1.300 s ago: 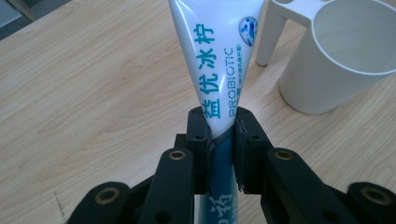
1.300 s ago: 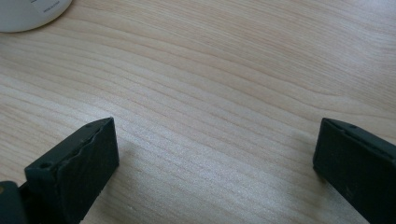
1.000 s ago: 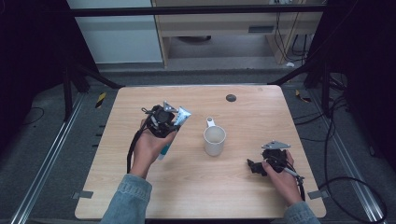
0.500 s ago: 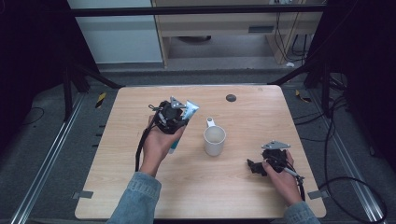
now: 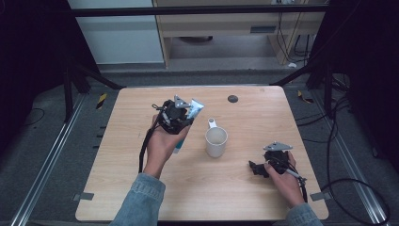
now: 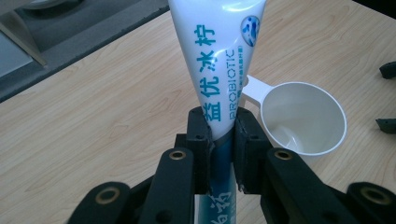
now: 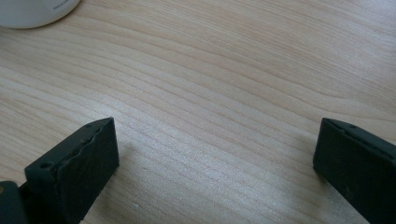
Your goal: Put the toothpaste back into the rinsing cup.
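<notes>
My left gripper (image 5: 181,117) is shut on a white and teal toothpaste tube (image 5: 195,108), held above the table just left of a white mug (image 5: 216,141). In the left gripper view the tube (image 6: 219,60) rises between the jaws of the left gripper (image 6: 222,128), its flat end pointing up and away. The empty mug (image 6: 303,121) stands just beyond to the right, handle toward the tube. My right gripper (image 5: 254,168) rests low on the table at the front right, open and holding nothing. In its own view the right gripper (image 7: 215,154) spans bare wood.
The wooden table (image 5: 127,155) has a small dark round disc (image 5: 232,99) near its far edge. The mug's base (image 7: 32,11) shows ahead of the right gripper. Metal rails and cables run along the floor on both sides.
My left gripper has carried the tube to the right and a little farther away, closer to the mug. The right gripper has stayed still.
</notes>
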Action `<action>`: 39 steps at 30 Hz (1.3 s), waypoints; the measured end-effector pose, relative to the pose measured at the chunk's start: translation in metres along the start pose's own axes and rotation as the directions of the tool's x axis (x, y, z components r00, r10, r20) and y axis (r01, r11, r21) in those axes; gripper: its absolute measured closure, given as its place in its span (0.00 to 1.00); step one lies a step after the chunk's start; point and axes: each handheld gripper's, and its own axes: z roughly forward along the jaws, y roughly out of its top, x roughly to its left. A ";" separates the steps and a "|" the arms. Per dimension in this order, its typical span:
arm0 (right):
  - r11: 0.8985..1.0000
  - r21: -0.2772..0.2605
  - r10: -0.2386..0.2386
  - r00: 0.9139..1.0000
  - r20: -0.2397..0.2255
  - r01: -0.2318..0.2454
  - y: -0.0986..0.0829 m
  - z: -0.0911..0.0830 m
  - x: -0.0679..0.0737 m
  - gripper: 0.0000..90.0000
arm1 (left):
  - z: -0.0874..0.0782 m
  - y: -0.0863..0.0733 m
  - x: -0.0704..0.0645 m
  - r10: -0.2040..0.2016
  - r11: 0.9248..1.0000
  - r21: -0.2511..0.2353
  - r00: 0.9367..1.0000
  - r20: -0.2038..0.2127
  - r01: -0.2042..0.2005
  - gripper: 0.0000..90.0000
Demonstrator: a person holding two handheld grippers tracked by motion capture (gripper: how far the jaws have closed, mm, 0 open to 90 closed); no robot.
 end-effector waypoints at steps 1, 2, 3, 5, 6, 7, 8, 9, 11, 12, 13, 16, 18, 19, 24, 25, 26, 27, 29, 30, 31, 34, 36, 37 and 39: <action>1.000 0.001 -0.003 1.000 0.000 0.003 0.000 0.000 0.000 0.00 | 0.000 0.001 0.000 -0.002 1.000 -0.002 1.000 0.001 0.002 0.87; 1.000 0.001 -0.003 1.000 0.000 0.003 0.000 0.000 0.000 0.00 | 0.000 0.001 0.000 -0.002 1.000 -0.002 1.000 0.001 0.002 0.87; 1.000 0.001 -0.003 1.000 -0.001 0.003 0.000 0.000 0.000 0.00 | -0.001 0.001 -0.001 -0.003 1.000 -0.008 1.000 0.003 0.003 0.87; 1.000 0.001 -0.004 1.000 -0.002 0.004 0.000 0.000 0.000 0.00 | -0.002 0.004 -0.002 -0.009 1.000 -0.023 1.000 0.007 0.009 0.87; 1.000 0.001 -0.005 1.000 -0.002 0.005 0.000 0.000 0.000 0.00 | -0.003 0.005 -0.002 -0.003 1.000 -0.027 1.000 0.006 0.003 0.87; 1.000 0.002 -0.004 1.000 -0.002 0.004 0.000 0.000 0.000 0.00 | -0.003 0.007 -0.003 -0.007 1.000 -0.030 1.000 0.005 0.007 0.87; 1.000 0.002 -0.004 1.000 -0.002 0.004 0.000 0.000 0.000 0.00 | -0.003 0.007 -0.003 -0.007 1.000 -0.030 1.000 0.005 0.007 0.87; 1.000 0.002 -0.003 1.000 -0.002 0.003 0.000 0.000 0.000 0.00 | -0.005 0.010 -0.005 -0.002 0.999 -0.039 1.000 0.006 0.002 0.87; 1.000 0.001 -0.003 1.000 -0.002 0.003 0.000 0.000 0.000 0.00 | -0.006 0.013 -0.007 0.004 0.999 -0.054 1.000 0.008 -0.004 0.87; 1.000 0.001 -0.004 1.000 -0.002 0.004 0.000 0.000 0.000 0.00 | -0.007 0.015 -0.008 0.007 0.998 -0.055 1.000 0.009 -0.006 0.87; 1.000 0.002 -0.003 1.000 -0.002 0.003 0.000 0.000 0.000 0.00 | -0.007 0.016 -0.009 0.007 0.998 -0.061 1.000 0.009 -0.007 0.87; 1.000 0.001 -0.003 1.000 -0.002 0.003 0.000 0.000 0.000 0.00 | -0.008 0.018 -0.010 0.007 0.998 -0.066 1.000 0.007 -0.007 0.87; 1.000 0.001 -0.003 1.000 -0.002 0.003 0.000 0.000 0.000 0.00 | -0.009 0.020 -0.010 0.007 0.997 -0.076 1.000 0.010 -0.006 0.87; 1.000 0.001 -0.003 1.000 -0.003 0.003 0.000 0.000 0.000 0.00 | -0.010 0.022 -0.011 -0.003 0.996 -0.093 1.000 0.015 0.004 0.87; 1.000 0.001 -0.003 1.000 -0.003 0.003 0.000 0.000 0.000 0.00 | -0.011 0.029 -0.016 0.012 0.994 -0.112 1.000 0.011 -0.011 0.87; 1.000 0.001 -0.003 1.000 -0.003 0.003 0.000 0.000 0.000 0.01 | -0.012 0.032 -0.018 0.018 0.993 -0.117 1.000 0.012 -0.016 0.87; 1.000 0.001 -0.003 1.000 -0.003 0.003 0.000 0.000 0.000 0.01 | -0.012 0.032 -0.018 0.018 0.993 -0.117 1.000 0.012 -0.016 0.87; 1.000 0.000 -0.005 1.000 -0.002 0.005 0.000 0.000 0.000 0.01 | -0.011 0.034 -0.019 0.018 0.992 -0.125 1.000 0.012 -0.017 0.87; 1.000 -0.001 -0.010 1.000 -0.002 0.010 0.000 0.000 0.000 0.01 | -0.011 0.039 -0.022 0.024 0.991 -0.133 1.000 0.010 -0.022 0.87; 1.000 -0.001 -0.010 1.000 -0.002 0.010 0.000 0.000 0.000 0.01 | -0.011 0.039 -0.022 0.024 0.991 -0.133 1.000 0.010 -0.022 0.87; 1.000 -0.001 -0.013 1.000 -0.002 0.013 0.000 0.000 0.000 0.01 | -0.011 0.041 -0.024 0.025 0.990 -0.140 1.000 0.011 -0.024 0.87; 1.000 0.000 -0.017 1.000 -0.002 0.017 0.000 0.000 0.000 0.01 | -0.009 0.044 -0.026 0.026 0.988 -0.151 1.000 0.011 -0.024 0.87; 1.000 0.000 -0.016 1.000 -0.002 0.016 0.000 0.000 0.000 0.01 | -0.008 0.046 -0.028 0.024 0.986 -0.164 1.000 0.011 -0.022 0.87; 1.000 -0.001 -0.015 1.000 -0.002 0.015 0.000 0.000 0.000 0.01 | -0.007 0.049 -0.030 0.025 0.985 -0.174 1.000 0.011 -0.023 0.87; 1.000 -0.001 -0.015 1.000 -0.001 0.015 0.000 0.000 0.000 0.01 | -0.007 0.051 -0.031 0.027 0.984 -0.176 1.000 0.009 -0.025 0.87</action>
